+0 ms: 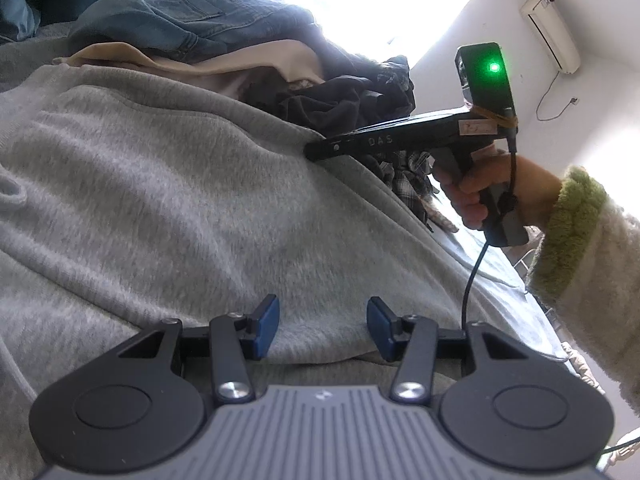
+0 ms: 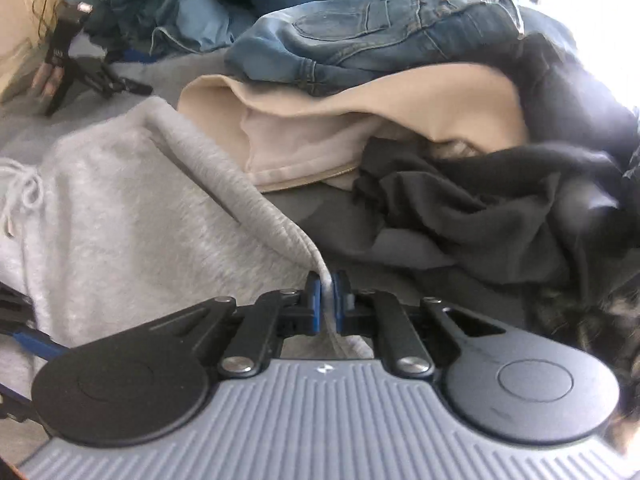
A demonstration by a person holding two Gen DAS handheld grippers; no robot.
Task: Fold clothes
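A: At the bottom centre of the right wrist view, your right claw (image 2: 328, 300) is clamping the ribbed edge of the grey garment (image 2: 132, 216). How far along are you getting?

B: You're only starting, I'd judge. The grey garment is lying spread, no fold showing, and the pile (image 2: 380, 60) in the upper half is waiting, unfolded.

A: And the left claw (image 1: 323, 328)?

B: You're holding it released, hovering over grey cloth low in the left view.
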